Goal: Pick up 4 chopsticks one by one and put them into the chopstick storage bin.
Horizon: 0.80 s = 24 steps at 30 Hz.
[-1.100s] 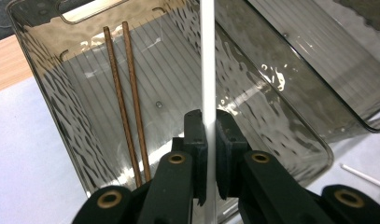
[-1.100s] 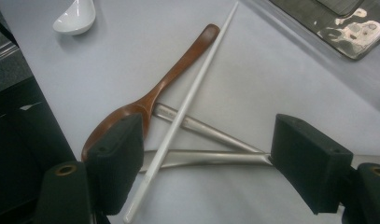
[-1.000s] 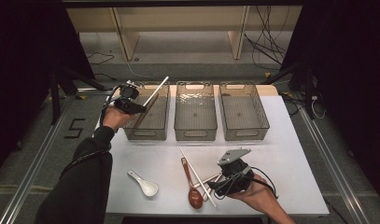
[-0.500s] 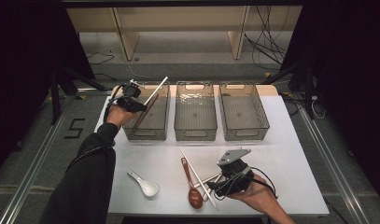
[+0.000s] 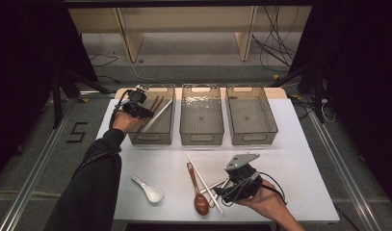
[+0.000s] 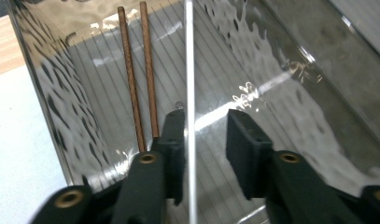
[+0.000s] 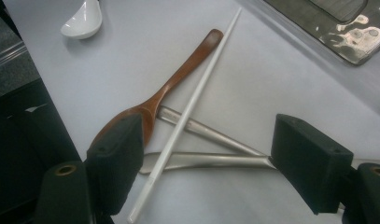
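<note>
White chopstick [image 6: 189,70] lies slanted in the leftmost clear bin [image 5: 136,137], between the left gripper's [image 6: 204,135] jaws, which have just been opening off it; two brown chopsticks [image 6: 138,70] lie beside it. Right gripper [image 7: 211,154] gapes over crossed white chopstick [image 7: 192,102], wooden spoon [image 7: 178,79] and metal handles [image 7: 206,161]

- Left gripper [image 6: 207,140]: its two black jaws rise from the bottom edge and have just been opening; a gap separates them.
- White chopstick [image 6: 189,84]: runs lengthwise between the jaws, just beside the left-hand one, clear of the right-hand one.
- Two brown chopsticks [image 6: 140,74]: lie side by side inside the clear bin [image 6: 52,107].
- Bench [image 6: 19,154]: pale surface at left.
</note>
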Tool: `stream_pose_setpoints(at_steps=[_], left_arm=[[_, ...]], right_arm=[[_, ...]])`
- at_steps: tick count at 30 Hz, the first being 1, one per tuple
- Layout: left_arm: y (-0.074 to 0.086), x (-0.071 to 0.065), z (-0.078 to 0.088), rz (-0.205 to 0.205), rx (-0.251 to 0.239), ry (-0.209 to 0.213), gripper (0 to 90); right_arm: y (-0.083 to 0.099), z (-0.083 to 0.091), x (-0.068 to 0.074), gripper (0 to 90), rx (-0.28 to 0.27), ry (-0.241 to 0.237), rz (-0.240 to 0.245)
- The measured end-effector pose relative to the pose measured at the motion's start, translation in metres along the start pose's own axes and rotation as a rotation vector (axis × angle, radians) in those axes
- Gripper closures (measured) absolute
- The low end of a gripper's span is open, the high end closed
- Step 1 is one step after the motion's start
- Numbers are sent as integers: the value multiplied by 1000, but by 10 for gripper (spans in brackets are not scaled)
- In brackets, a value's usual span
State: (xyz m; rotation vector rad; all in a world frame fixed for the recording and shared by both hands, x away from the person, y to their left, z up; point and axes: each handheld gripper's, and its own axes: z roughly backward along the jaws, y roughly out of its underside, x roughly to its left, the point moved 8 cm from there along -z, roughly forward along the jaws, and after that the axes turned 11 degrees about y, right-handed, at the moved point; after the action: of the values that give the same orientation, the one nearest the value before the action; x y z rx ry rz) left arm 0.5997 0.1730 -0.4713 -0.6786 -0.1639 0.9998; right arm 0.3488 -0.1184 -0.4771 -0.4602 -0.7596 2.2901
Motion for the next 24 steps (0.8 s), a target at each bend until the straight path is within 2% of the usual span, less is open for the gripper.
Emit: stream_pose_setpoints(at_steps=[3, 6, 9, 10, 14, 17, 19, 22, 24], left_arm=[[-1, -3, 4, 1, -6, 3, 581], [-2, -11, 11, 3, -23, 31, 508], [-1, -24, 20, 17, -67, 85, 431], [2, -29, 23, 9, -64, 95, 395], [14, -51, 38, -1, -124, 158, 317], [27, -71, 47, -47, -151, 197, 282], [36, -81, 50, -66, -141, 196, 248], [52, -102, 57, -114, -116, 255, 212], [60, -113, 61, -153, -120, 260, 200]], right_arm=[[0, 0, -1, 264, 1, 3, -4], [0, 0, -1, 264, -3, 4, -5], [0, 0, 0, 263, 1, 5, -5], [0, 0, 0, 263, 1, 3, -2], [1, -1, 1, 264, 12, -2, -8], [0, -2, 5, 274, 11, -12, -1], [1, -3, 8, 279, 24, -18, 8], [4, -6, 14, 281, 52, -24, 27], [6, -9, 17, 294, 60, -25, 44]])
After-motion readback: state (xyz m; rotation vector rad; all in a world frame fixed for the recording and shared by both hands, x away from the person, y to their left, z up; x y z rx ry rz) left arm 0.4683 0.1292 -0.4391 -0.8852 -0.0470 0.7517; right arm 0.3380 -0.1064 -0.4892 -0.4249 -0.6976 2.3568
